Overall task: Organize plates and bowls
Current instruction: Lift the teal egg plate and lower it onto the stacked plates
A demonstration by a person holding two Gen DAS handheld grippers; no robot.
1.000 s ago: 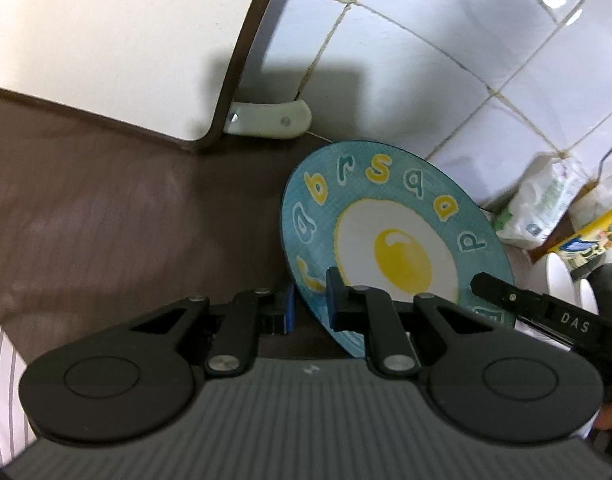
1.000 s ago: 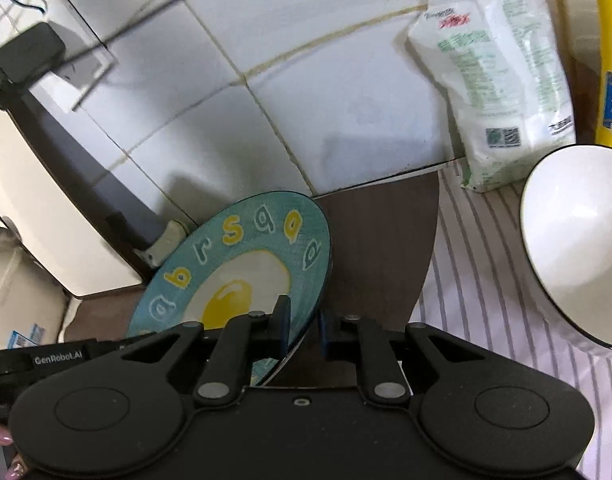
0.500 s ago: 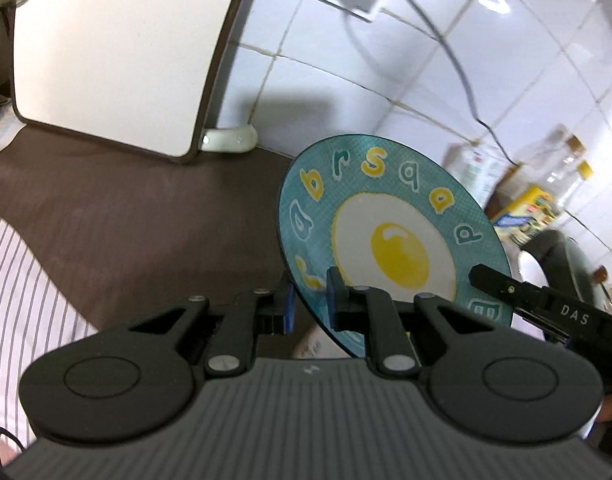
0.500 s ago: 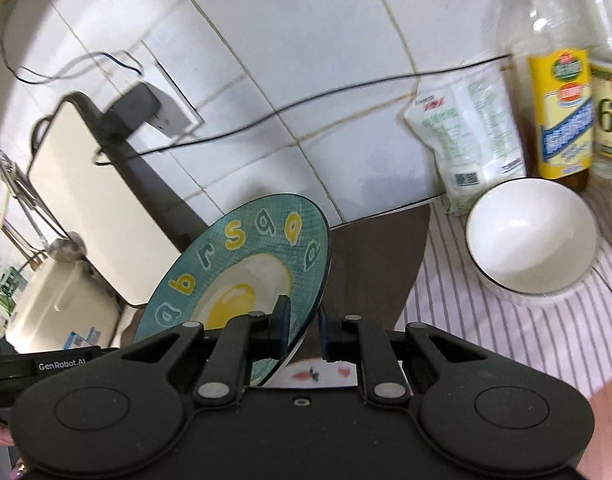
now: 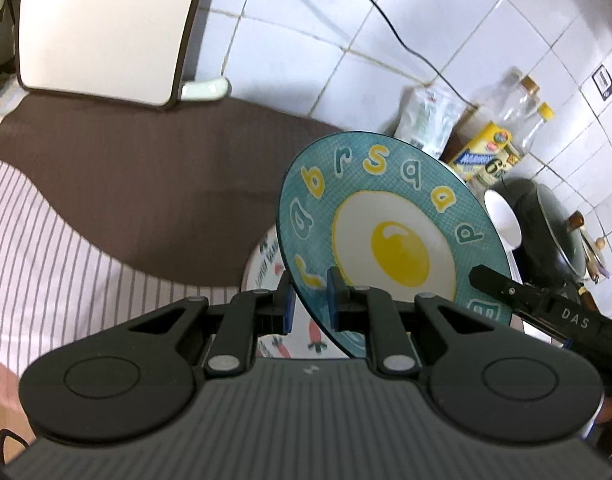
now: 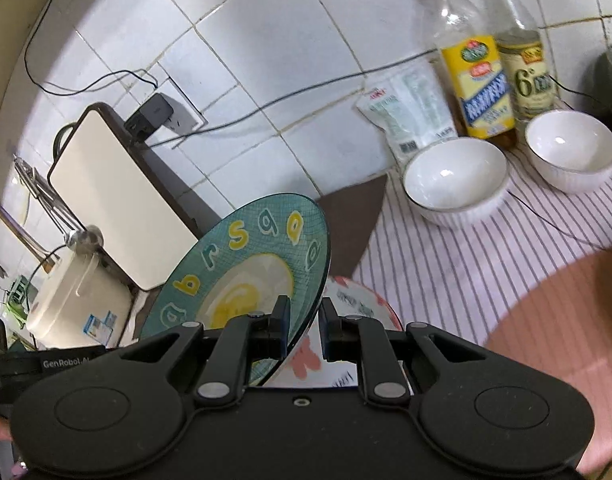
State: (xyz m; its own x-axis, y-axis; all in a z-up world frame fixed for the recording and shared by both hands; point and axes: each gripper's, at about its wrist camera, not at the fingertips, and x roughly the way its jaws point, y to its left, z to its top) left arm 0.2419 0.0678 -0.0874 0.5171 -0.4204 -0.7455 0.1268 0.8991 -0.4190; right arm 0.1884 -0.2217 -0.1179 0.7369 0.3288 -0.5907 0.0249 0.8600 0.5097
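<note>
A teal plate with a fried-egg picture and yellow letters (image 5: 390, 236) is held up off the counter, tilted on edge. My left gripper (image 5: 310, 300) is shut on its near left rim. My right gripper (image 6: 302, 320) is shut on its right rim (image 6: 266, 264). Below the teal plate lies a white plate with red carrot prints (image 5: 306, 340), also in the right wrist view (image 6: 358, 308). Two white bowls stand on the striped cloth at the back right, one (image 6: 454, 180) nearer, one (image 6: 570, 148) further right.
A cream cutting board (image 5: 102, 28) leans on the tiled wall at the left. Two bottles (image 6: 478, 80) and a white bag (image 6: 410, 116) stand by the wall. A dark pan with a lid (image 5: 546, 232) sits at the right. A brown mat (image 5: 146, 184) and striped cloth (image 6: 466, 264) cover the counter.
Both grippers have lifted the teal plate up and back from the wall. The white carrot plate has come into view under it, and more of the bowls and bottles shows.
</note>
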